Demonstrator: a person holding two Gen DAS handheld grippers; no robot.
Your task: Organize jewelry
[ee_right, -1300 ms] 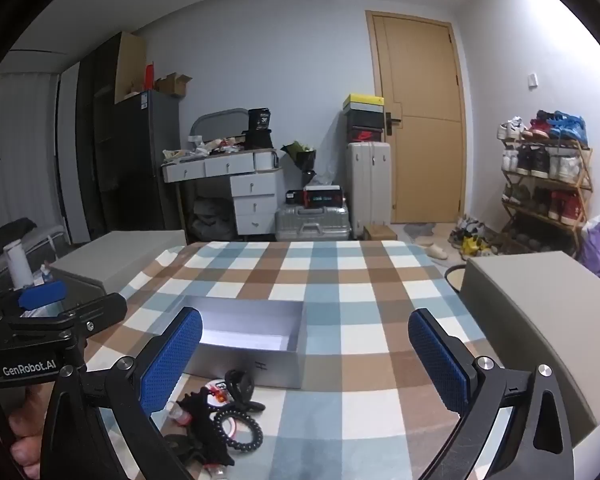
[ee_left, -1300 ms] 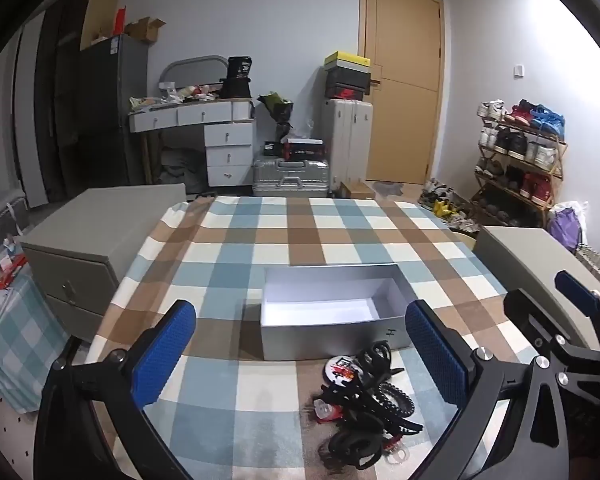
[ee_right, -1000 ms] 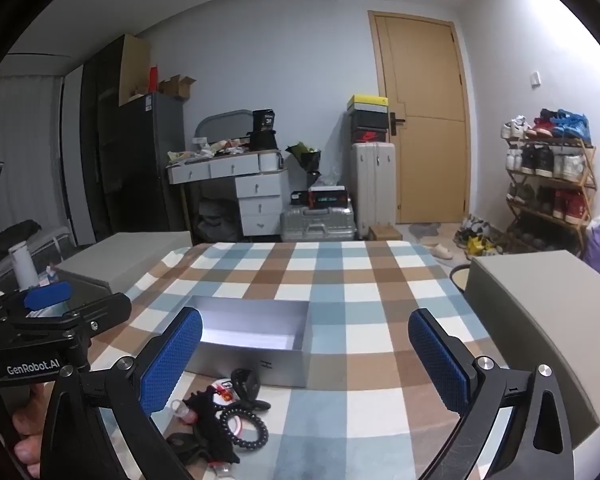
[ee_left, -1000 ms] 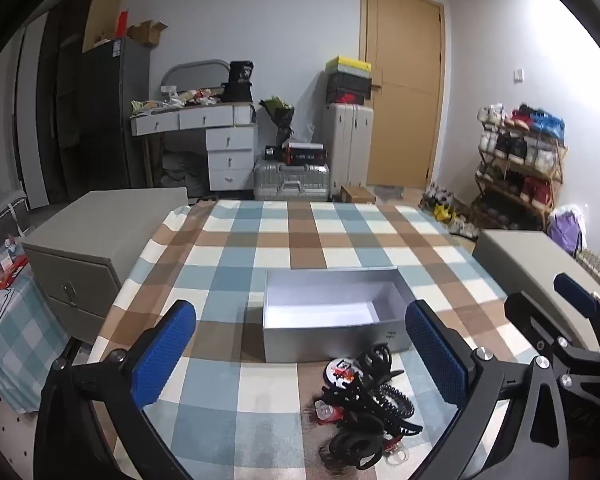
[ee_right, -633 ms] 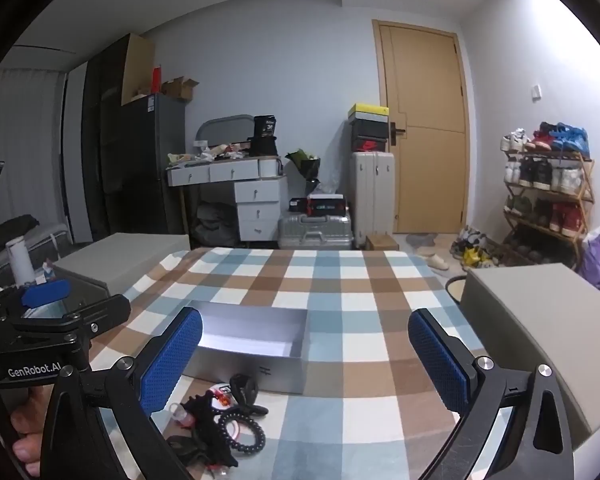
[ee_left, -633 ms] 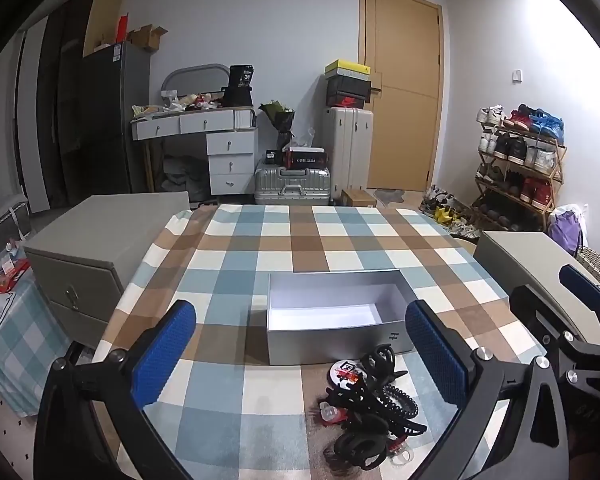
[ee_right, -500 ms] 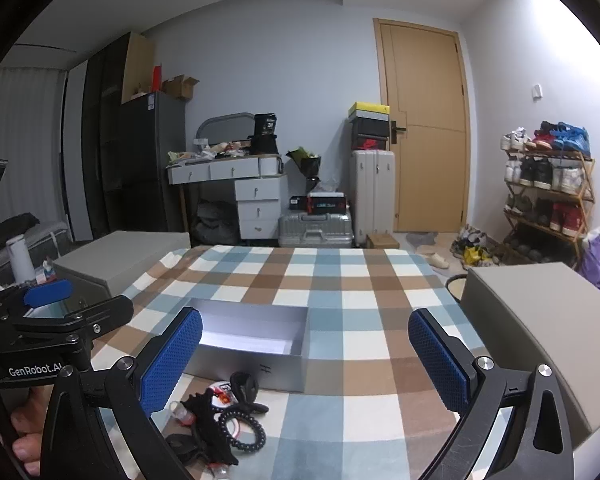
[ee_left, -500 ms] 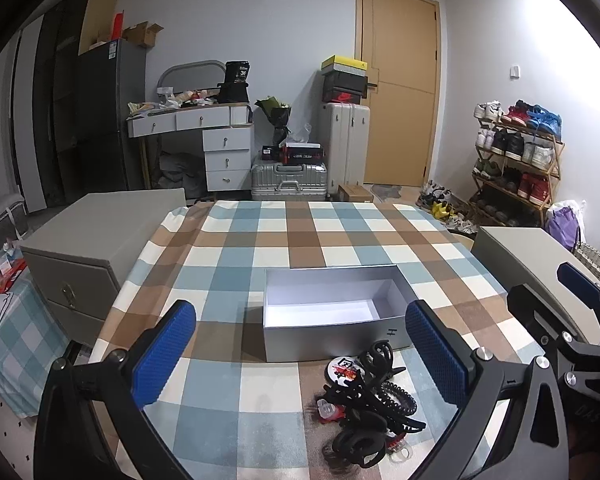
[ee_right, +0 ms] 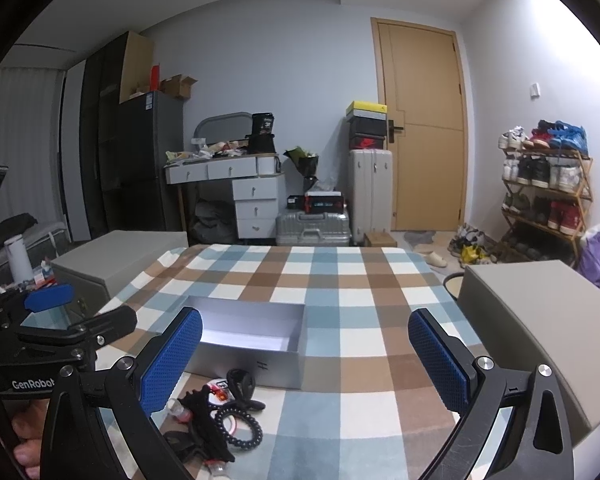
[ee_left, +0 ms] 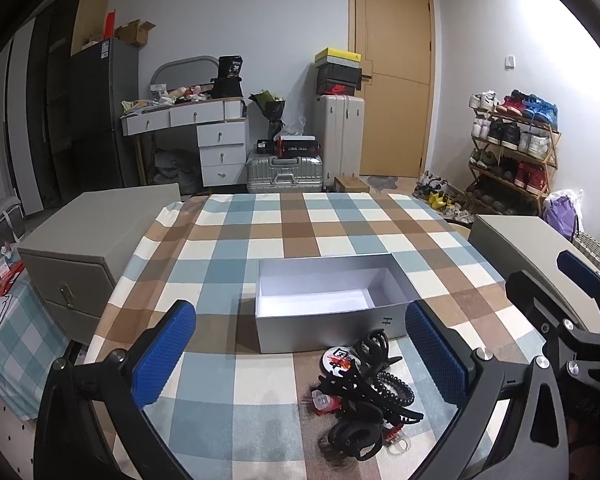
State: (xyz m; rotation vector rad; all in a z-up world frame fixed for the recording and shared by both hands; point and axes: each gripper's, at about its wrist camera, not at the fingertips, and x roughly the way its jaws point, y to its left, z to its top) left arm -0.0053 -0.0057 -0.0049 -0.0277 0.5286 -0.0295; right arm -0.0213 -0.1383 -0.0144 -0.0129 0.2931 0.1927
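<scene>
Two grippers, both spread wide, nothing held

Left wrist view: left gripper hangs released above the checked tablecloth. One silver box, lid off and bare inside, at 12 o'clock. One tangled pile of hair accessories touching the box front, at 5 o'clock from centre. Pieces overlap, can't count them exactly; one coil tie, several black claw clips

Right wrist view: right gripper also released; same box at 10 o'clock, pile at 8 o'clock

Judgement: sorting not started. Next move needs one piece singled out of the tangle, then dropped in the box
</scene>
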